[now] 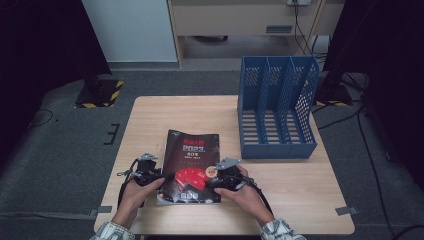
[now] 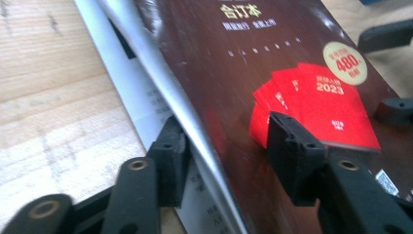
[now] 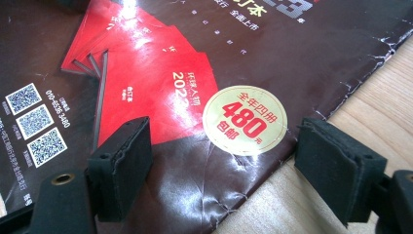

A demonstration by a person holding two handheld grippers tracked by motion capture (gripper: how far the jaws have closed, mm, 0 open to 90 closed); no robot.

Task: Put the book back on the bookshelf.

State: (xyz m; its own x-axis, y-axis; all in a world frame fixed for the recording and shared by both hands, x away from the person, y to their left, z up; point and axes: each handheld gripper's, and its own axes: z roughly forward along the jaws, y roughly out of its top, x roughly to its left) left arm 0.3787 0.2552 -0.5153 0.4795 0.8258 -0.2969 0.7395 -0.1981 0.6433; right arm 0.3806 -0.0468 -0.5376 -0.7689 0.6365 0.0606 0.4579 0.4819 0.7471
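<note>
A dark, glossy book (image 1: pixel 192 150) with red artwork lies flat on the wooden table (image 1: pixel 290 195). My left gripper (image 1: pixel 162 176) is at its near left edge. In the left gripper view it stands open (image 2: pixel 226 131) astride the raised edge of the cover (image 2: pixel 234 58), one jaw on the white pages below and the other over the cover. My right gripper (image 1: pixel 210 181) is at the near right edge. It is open (image 3: pixel 226 136), one jaw over the cover (image 3: pixel 302 48) and the other over bare table. The round "480" sticker (image 3: pixel 243 122) lies between its jaws.
A blue file rack (image 1: pixel 277 110) with three slots stands on the table's far right, open side toward me. Bare tabletop lies beyond the book and at the near right. A stand base with yellow-black stripes (image 1: pixel 100 92) sits on the floor at far left.
</note>
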